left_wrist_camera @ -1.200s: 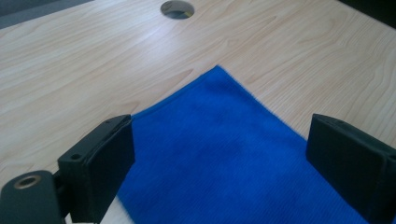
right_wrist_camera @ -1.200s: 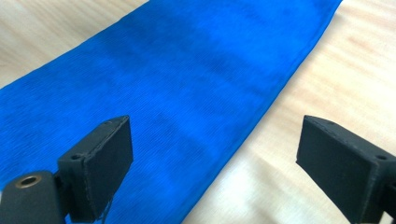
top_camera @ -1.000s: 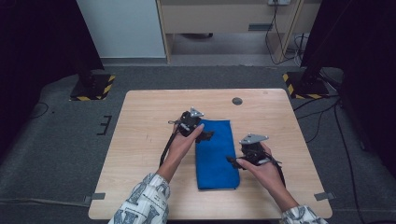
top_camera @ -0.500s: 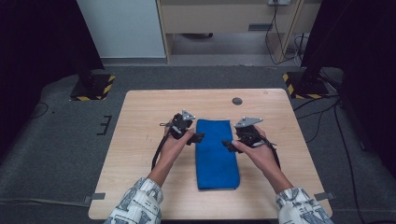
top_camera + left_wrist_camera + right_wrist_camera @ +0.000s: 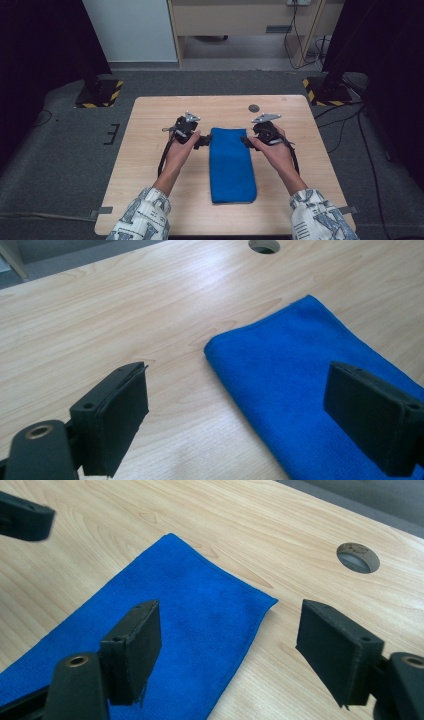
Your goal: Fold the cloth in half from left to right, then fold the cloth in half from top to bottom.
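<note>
Cloth [image 5: 231, 165], blue, folded to a long strip, lies mid-table, running from centre toward your near edge of the wooden table [image 5: 150, 120]. Your left gripper [image 5: 204, 142] sits just beside its far-left corner, jaws spread, grasping nothing. Your right gripper [image 5: 245, 142] sits at the far-right corner, jaws likewise spread, empty. Cable hole [image 5: 254, 107] lies near the far edge.

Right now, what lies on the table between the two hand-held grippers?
In the high view, the far end of the blue towel lies between the left hand-held gripper and the right hand-held gripper. Both are open and neither touches it.
</note>
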Motion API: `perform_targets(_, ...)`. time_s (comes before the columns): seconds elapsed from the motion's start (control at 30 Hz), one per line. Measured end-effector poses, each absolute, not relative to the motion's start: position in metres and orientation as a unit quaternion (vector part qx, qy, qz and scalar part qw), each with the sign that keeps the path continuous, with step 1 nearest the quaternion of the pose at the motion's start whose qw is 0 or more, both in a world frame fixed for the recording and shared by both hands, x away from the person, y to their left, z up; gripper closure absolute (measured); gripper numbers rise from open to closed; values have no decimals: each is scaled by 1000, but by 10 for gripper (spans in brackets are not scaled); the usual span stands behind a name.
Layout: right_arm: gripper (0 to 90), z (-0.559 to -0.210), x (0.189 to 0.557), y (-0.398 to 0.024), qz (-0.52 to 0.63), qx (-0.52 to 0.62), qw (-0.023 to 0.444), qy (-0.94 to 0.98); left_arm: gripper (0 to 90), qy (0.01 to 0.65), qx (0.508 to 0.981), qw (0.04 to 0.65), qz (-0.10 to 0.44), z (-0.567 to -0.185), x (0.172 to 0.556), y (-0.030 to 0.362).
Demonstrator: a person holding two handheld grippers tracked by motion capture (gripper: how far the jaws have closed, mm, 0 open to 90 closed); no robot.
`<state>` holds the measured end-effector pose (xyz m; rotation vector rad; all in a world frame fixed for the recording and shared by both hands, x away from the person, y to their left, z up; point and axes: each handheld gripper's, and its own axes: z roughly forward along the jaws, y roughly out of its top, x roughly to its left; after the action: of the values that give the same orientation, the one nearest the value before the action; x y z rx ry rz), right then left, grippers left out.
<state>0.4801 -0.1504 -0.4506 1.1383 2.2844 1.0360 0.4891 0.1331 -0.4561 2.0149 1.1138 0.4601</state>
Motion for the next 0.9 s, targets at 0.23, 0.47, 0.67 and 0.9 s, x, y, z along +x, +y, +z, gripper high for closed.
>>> perform_targets(0.23, 279, -458, 506, -150, 356, 410, 168, 823, 103, 450, 790, 381, 166, -461, 518, 133)
perform_targets(0.47, 371, -471, 537, -155, 331, 403, 160, 838, 162, 455, 796, 366, 159, -475, 535, 132)
perform_targets(0.67, 489, -479, 549, -147, 318, 403, 164, 842, 256, 453, 805, 352, 152, -484, 537, 128)
perform_targets(0.9, 508, -497, 554, -136, 310, 409, 154, 844, 311, 449, 807, 355, 144, -491, 539, 121)
